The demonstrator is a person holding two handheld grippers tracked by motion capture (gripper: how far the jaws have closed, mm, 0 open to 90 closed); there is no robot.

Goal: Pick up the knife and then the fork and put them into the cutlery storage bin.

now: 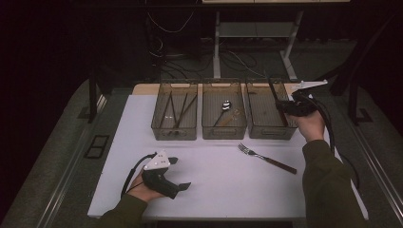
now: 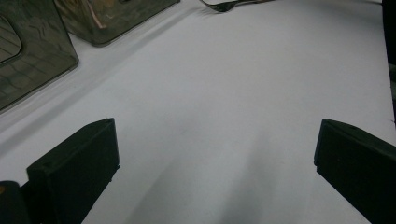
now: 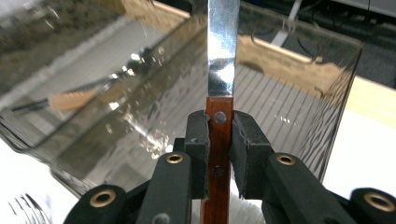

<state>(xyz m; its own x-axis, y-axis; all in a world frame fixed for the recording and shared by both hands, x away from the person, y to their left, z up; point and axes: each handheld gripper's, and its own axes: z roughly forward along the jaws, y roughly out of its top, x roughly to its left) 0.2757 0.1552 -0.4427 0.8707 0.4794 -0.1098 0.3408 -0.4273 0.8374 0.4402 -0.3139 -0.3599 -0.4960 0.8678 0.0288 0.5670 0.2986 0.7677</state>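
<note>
- The right gripper (image 3: 219, 140) is clamped on a wooden-handled knife (image 3: 220, 74), blade upright over the right-hand bin (image 1: 269, 116) near the tabletop's far right corner.
- The left gripper (image 1: 175, 173), jaws wide apart and holding nothing, rests near the front left edge.
- A fork (image 1: 266, 158) lies just in front of the bins.

A white table (image 1: 214, 175) is seen with a fork (image 1: 266, 158) lying near its right side. Farther back, a left bin (image 1: 175, 111) contains dark sticks, and a middle bin (image 1: 224, 111) contains a spoon (image 1: 225, 107).

left claw (image 2: 217, 163) gaping; right claw (image 3: 219, 135) clamped
</note>
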